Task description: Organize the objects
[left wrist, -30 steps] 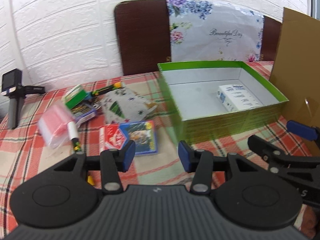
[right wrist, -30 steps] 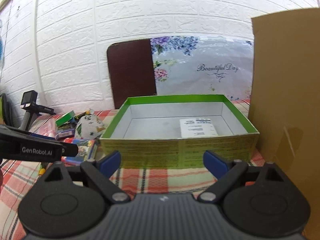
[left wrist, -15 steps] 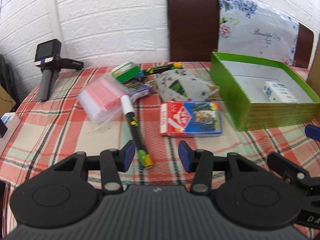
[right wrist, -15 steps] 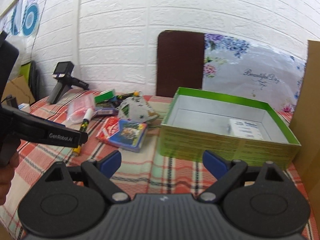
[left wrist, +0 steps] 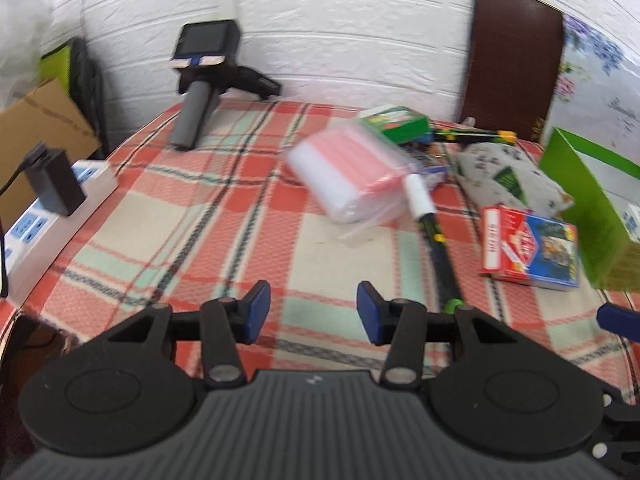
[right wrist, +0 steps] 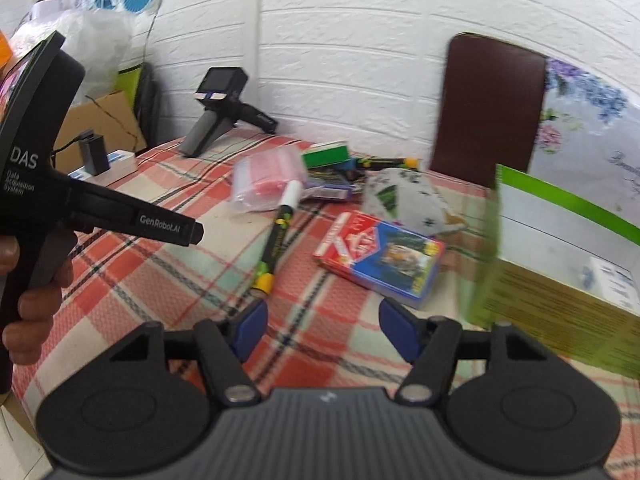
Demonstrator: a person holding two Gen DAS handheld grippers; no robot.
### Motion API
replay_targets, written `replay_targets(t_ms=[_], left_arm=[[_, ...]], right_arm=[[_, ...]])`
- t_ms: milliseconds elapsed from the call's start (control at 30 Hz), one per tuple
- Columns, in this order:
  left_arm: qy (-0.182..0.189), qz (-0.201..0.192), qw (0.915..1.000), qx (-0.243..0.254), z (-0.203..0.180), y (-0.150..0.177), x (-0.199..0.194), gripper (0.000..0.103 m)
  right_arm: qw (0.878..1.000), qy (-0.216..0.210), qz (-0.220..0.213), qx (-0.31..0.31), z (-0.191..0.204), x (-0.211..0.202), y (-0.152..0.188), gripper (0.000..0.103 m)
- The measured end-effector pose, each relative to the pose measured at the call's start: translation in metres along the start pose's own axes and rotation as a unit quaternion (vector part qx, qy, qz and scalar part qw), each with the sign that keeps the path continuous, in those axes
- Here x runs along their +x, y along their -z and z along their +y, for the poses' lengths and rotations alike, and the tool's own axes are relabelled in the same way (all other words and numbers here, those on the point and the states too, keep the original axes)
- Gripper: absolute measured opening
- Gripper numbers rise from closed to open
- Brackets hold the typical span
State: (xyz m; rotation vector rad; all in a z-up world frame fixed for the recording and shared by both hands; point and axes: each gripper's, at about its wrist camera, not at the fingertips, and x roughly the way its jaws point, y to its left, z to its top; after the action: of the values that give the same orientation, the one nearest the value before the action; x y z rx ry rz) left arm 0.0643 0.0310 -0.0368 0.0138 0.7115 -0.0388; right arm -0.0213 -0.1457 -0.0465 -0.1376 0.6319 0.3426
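Fingers first: on my left gripper (left wrist: 312, 312) the blue pads stand spread with nothing between them, low over the plaid tablecloth (left wrist: 192, 216), and my right gripper (right wrist: 322, 326) is likewise wide apart and carries nothing. I judge the step in hand to be an approach to a first pickup from the loose clutter, with the green box (right wrist: 560, 280) on the right as the likely destination; it already contains one small white carton, so the sorting looks barely begun. To do it well, I would choose one item, line the fingers across its narrow dimension, come down squarely and close only when both pads straddle it. Nearest the right tool is the marker (right wrist: 276, 240), its yellow end just ahead of the left pad and its white cap pointing away; in the left view it lies ahead and right of the pads. The card box (right wrist: 380, 256) sits just beyond the right pad, flat, close beside the green box wall. Farther back lie the pink zip bag (left wrist: 356, 172), touching the marker's cap, a patterned pouch (left wrist: 508, 180) and a small green carton (left wrist: 394, 122). At the far edge a handheld camera (left wrist: 204, 80) rests near the white wall. Blur softens the left view.
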Motion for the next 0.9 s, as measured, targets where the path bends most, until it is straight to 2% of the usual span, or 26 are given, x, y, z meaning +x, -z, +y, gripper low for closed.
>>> replay_targets(t_ms=[133, 233, 267, 300, 333, 500, 600, 633, 700, 767, 800, 900], left_arm=[[-0.006, 0.004, 0.9995, -0.03, 0.022, -0.002, 0.002, 0.05], [0.013, 0.012, 0.9985, -0.052, 0.033, -0.003, 0.003, 0.05], [0.024, 0.016, 0.9979, -0.059, 0.035, -0.003, 0.004, 0.05], [0.035, 0.02, 0.9971, -0.064, 0.036, -0.003, 0.004, 0.05], [0.044, 0.023, 0.9964, -0.069, 0.037, -0.004, 0.004, 0.05], [0.108, 0.056, 0.9894, -0.078, 0.026, -0.007, 0.014, 0.051], [0.147, 0.084, 0.9827, -0.075, 0.01, -0.005, 0.021, 0.059], [0.155, 0.093, 0.9809, -0.072, 0.003, -0.002, 0.023, 0.06], [0.146, 0.089, 0.9838, -0.053, -0.01, 0.002, 0.021, 0.061], [0.147, 0.089, 0.9844, -0.038, -0.021, 0.003, 0.019, 0.057], [0.158, 0.092, 0.9822, -0.042, -0.022, 0.003, 0.019, 0.036], [0.175, 0.087, 0.9796, -0.05, -0.029, -0.002, 0.014, 0.034]], right_arm=[[0.999, -0.035, 0.012, 0.004, 0.012, 0.03, -0.02, 0.06], [0.999, -0.038, 0.032, 0.002, 0.021, 0.063, -0.03, 0.051], [0.998, -0.035, 0.044, 0.007, 0.021, 0.075, -0.031, 0.042], [0.997, -0.035, 0.061, 0.017, 0.02, 0.085, -0.03, 0.024], [0.996, -0.038, 0.067, 0.034, 0.017, 0.09, -0.027, 0.021], [0.995, -0.061, 0.066, 0.035, 0.02, 0.068, -0.012, 0.018], [0.991, -0.091, 0.071, 0.061, 0.016, 0.052, -0.001, 0.018], [0.989, -0.103, 0.072, 0.073, 0.014, 0.048, 0.001, 0.018], [0.987, -0.121, 0.065, 0.086, 0.012, 0.039, 0.002, 0.018], [0.987, -0.129, 0.052, 0.082, 0.013, 0.031, 0.002, 0.018], [0.987, -0.131, 0.046, 0.079, 0.013, 0.027, 0.002, 0.018], [0.99, -0.114, 0.023, 0.073, 0.009, 0.015, 0.003, 0.018]])
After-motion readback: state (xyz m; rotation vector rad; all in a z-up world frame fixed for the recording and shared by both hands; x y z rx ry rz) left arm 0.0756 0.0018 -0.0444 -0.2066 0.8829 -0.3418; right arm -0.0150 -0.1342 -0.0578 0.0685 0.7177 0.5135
